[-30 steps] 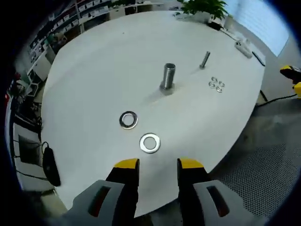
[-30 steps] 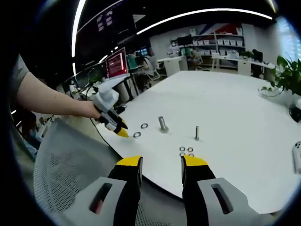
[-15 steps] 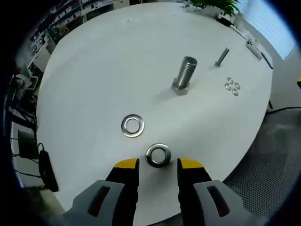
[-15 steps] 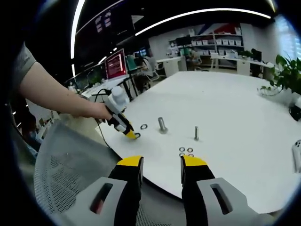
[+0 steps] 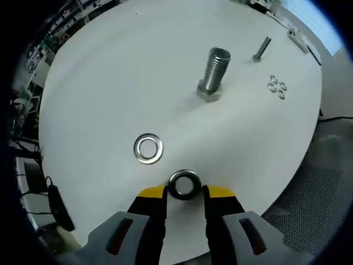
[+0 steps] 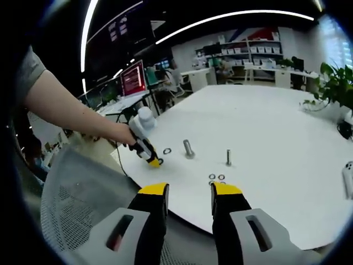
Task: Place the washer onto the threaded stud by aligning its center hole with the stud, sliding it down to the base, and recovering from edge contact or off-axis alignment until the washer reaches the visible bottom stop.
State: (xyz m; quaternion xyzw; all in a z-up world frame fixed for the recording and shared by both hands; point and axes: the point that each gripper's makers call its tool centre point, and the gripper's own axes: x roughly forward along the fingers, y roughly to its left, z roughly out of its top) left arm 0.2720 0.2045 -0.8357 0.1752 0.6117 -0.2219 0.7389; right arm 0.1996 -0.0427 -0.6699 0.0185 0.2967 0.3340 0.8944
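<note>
On the white tabletop (image 5: 99,83), your left tongs (image 5: 185,192) gape around a flat washer (image 5: 183,184), second washer (image 5: 148,148) beside, upright stud (image 5: 213,73) beyond; right tongs (image 6: 186,190) wide.

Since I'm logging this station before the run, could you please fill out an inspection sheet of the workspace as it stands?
Surface: white table, bare in the middle.
Job's things: large threaded stud upright; near washer lying between the left tool's tips; second washer flat beside it.
Clutter: thin bolt, small washers.
Grippers: left tool open around the near washer; right tool open, holding nothing, off the table edge.
Cables: dark cable below the table.
Surroundings: plant, red monitor, shelves.
</note>
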